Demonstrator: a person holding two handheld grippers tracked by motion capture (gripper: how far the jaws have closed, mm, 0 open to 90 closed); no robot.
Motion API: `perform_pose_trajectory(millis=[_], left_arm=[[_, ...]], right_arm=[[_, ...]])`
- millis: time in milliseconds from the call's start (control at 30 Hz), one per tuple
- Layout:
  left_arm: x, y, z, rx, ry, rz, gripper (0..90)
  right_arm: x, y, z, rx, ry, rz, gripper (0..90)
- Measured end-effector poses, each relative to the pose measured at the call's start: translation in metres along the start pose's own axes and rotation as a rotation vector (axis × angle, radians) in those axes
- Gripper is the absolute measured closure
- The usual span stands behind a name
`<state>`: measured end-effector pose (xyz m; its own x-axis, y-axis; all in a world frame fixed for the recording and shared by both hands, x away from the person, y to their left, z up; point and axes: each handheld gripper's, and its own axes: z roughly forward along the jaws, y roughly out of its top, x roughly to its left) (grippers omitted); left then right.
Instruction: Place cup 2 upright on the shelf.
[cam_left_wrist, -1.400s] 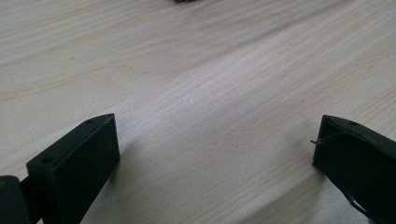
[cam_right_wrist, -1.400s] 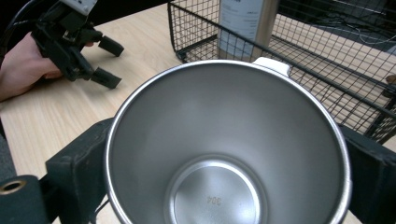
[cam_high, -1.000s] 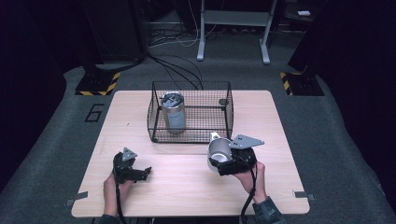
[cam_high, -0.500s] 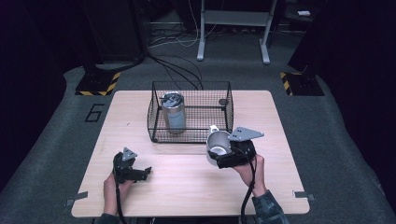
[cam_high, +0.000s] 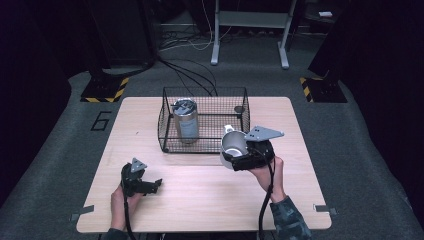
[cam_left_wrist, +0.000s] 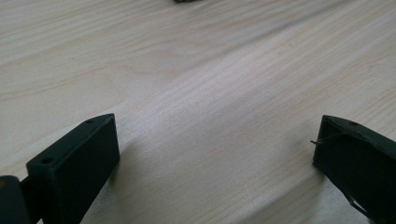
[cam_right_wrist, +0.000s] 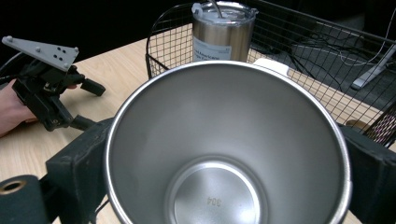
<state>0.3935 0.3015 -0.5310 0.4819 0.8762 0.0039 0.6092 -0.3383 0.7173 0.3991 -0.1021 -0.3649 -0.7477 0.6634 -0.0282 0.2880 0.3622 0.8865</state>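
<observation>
Right gripper (cam_high: 239, 159) clamps a steel cup (cam_high: 233, 145), held just outside the front right corner of the wire basket (cam_high: 167, 112).

Its jaws press the cup's sides, the open mouth tipped toward the gripper's camera, bare inside. A lidded steel tumbler (cam_high: 185, 120) stands upright inside the basket. Left gripper (cam_high: 152, 184) rests low on the wooden table (cam_high: 210, 200), well apart, jaws spread wide on nothing.

The high view looked down from above; the right gripper view faced the basket (cam_right_wrist: 196, 42) ahead, sharing it.
</observation>
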Motion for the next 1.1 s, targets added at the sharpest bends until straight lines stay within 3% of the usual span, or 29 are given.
perform_pose_trajectory(millis=[1100], left_arm=[[0.000,0.000,0.000,0.000,0.003,0.004,0.2]], right_arm=[[-0.017,0.046,0.018,-0.019,-0.026,-0.024,5.6]])
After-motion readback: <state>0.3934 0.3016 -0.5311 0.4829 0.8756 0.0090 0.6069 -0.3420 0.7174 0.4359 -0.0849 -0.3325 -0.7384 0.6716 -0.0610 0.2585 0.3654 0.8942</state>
